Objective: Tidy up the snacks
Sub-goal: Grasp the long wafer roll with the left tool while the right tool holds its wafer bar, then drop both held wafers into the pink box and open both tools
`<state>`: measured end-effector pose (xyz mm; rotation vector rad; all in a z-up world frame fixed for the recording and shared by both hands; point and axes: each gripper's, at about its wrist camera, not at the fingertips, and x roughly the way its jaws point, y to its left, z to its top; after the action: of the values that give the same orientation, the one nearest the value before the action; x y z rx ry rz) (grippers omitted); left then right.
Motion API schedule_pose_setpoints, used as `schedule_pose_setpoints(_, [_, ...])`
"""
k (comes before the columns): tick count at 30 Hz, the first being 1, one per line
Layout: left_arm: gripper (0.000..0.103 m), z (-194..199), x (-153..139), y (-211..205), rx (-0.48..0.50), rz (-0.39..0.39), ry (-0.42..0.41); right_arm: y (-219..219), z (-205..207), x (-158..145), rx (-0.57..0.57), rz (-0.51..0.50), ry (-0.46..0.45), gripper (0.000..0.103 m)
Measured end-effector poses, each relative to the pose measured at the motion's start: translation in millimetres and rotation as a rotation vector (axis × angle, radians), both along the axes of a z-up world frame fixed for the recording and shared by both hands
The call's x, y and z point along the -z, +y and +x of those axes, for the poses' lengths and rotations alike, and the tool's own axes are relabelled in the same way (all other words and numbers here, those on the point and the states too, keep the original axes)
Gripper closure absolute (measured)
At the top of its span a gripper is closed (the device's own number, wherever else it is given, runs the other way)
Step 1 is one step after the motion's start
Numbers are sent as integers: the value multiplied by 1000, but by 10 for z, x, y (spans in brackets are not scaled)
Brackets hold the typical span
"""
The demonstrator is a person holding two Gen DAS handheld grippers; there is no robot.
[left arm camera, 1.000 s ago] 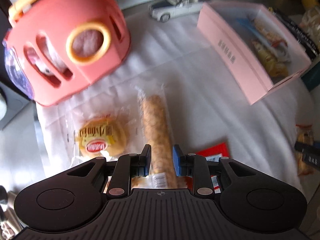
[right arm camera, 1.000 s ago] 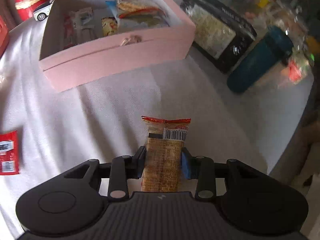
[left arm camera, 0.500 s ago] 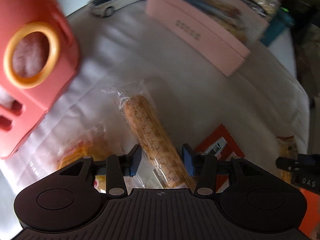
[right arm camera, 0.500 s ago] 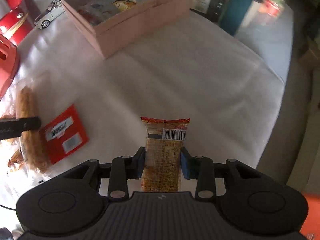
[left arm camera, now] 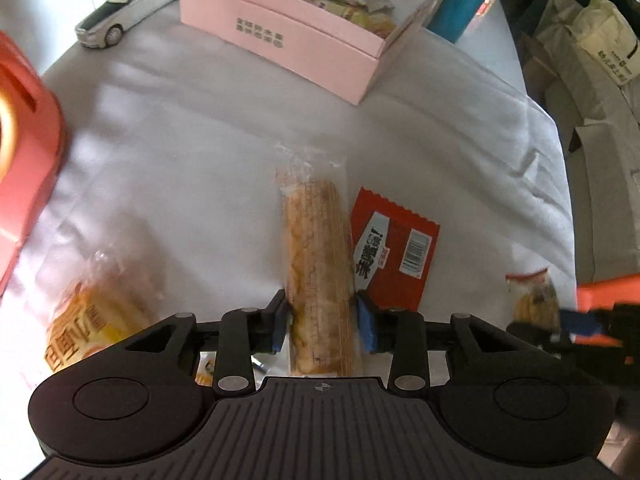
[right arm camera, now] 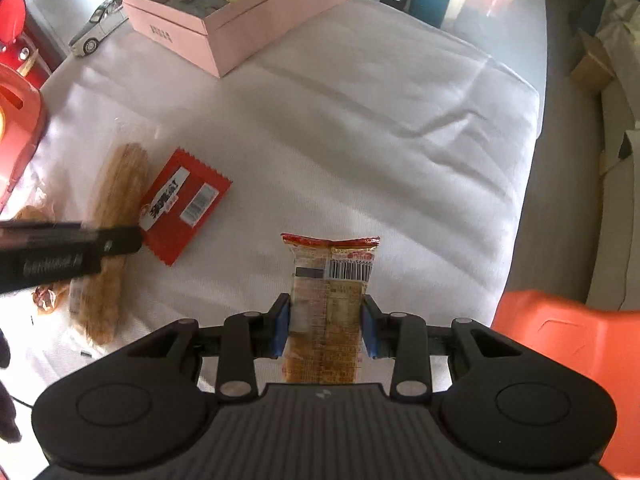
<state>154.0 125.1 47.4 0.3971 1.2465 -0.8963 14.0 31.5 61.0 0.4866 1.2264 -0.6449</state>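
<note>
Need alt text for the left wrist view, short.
The left gripper is shut on a long snack stick in clear wrap, above a white cloth. A red packet lies just right of it, a yellow pastry pack at left, and an open pink box of snacks sits beyond.

Red snack packet: white label with black Chinese characters ending in "!", not legible; barcode beside it. Pink box, front wall: two rows of small grey characters, unreadable. Held wafer packet: barcode, digits too small. Yellow-wrapped cake: large brown Chinese characters, blurred. Cream bag: dark print, illegible.
</note>
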Motion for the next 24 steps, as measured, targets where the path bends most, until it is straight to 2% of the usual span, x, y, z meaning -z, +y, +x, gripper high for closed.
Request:
schedule_pose_setpoints(1, [68,33,0,-18,-7,16,8,-3,-24,6,7,7,-12,68])
schedule_pose_setpoints(3, [69,83,-39,-23,-20,26,44,-16,-91,2,27,21,-21,68])
schedule_pose_setpoints(6, [69,68,-311,13,-1,-22,51,-66,-221,-88,74,33,-43,68])
schedule_pose_setpoints(10, [69,131,-898,26,-23,-136,75,-166,-318,-268,100,35,-81,68])
schedule_pose_setpoints(13, [69,298,-1330,-185,-22,-230,17,-239,-320,-401,104,19,-103,68])
schedule_pose_setpoints(16, [69,601,-1597,-595,-25,-310,-30,-313,-288,-498,106,2,-121,68])
schedule_pose_setpoints(18, [69,839,-1701,-893,-37,-374,-70,-351,-246,-527,96,-8,-126,68])
schedule_pose_setpoints(20, [67,1023,-1710,-1144,-53,-357,-88,-357,-199,-547,86,-18,-128,68])
schedule_pose_setpoints(24, [67,1136,-1679,-1139,-83,-366,-40,-375,-112,-590,81,-30,-135,68])
